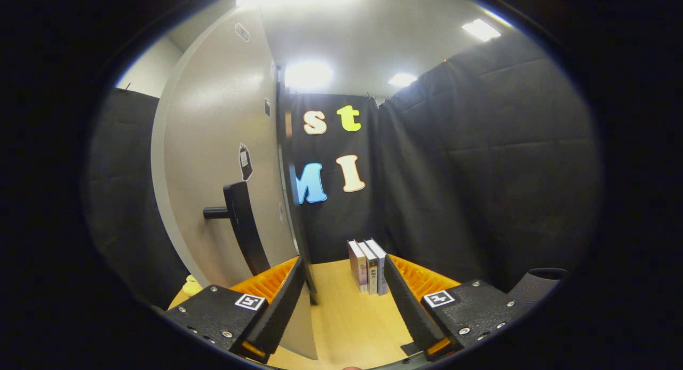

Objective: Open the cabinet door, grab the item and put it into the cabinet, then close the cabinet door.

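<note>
The cabinet door point(213, 162) is standing swung out, its free edge passing between the fingers, with the dark handle point(243, 226) just ahead of the left finger. The books point(368, 266) are standing upright on the worktop point(341, 311), near the right fingertip. The gripper point(344, 276) is hanging spread apart, clamping nothing. The step now seems to be reaching the books: approaching squarely, straddling them evenly, avoiding the door edge.

Books point(368, 266) right of door point(224, 162)
</note>
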